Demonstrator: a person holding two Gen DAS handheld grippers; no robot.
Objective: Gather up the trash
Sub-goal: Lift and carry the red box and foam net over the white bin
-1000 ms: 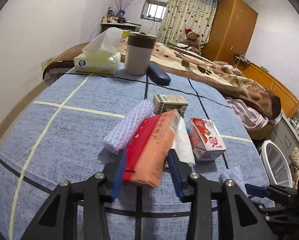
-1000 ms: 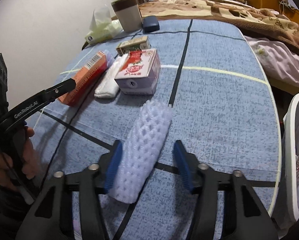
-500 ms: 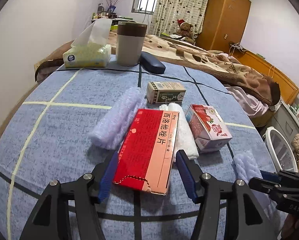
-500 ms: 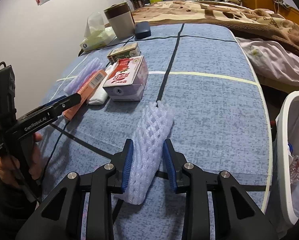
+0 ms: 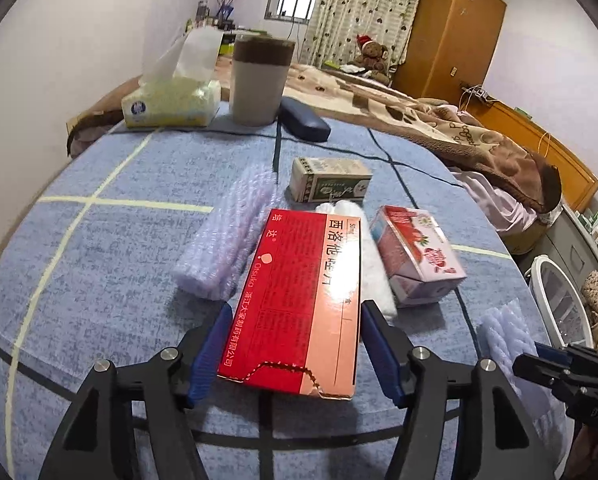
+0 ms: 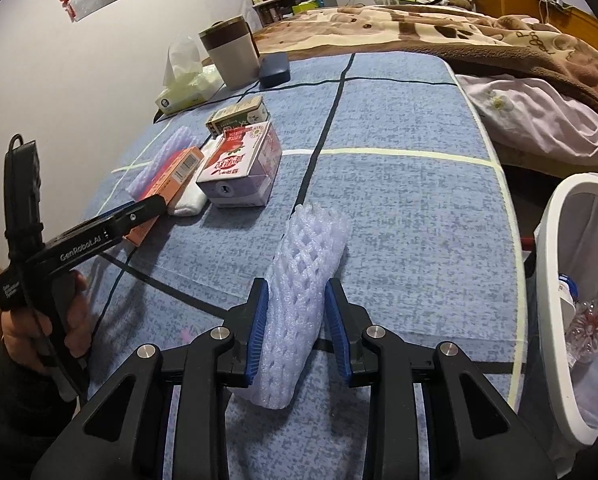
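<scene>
Right gripper: jaws clamped on white foam fruit net, lying on the blue tablecloth. Left gripper: jaws apart, straddling red medicine box, apparently not yet squeezed. Step: pickup. Next, likely: lift net, carry to white trash bin just beside table edge.

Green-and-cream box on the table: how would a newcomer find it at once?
On the blue cloth-covered table, look past the red medicine box toward the beige tumbler. The small green-and-cream box lies alone there, the only carton with green print; its neighbours are red, pink or white foam.
</scene>
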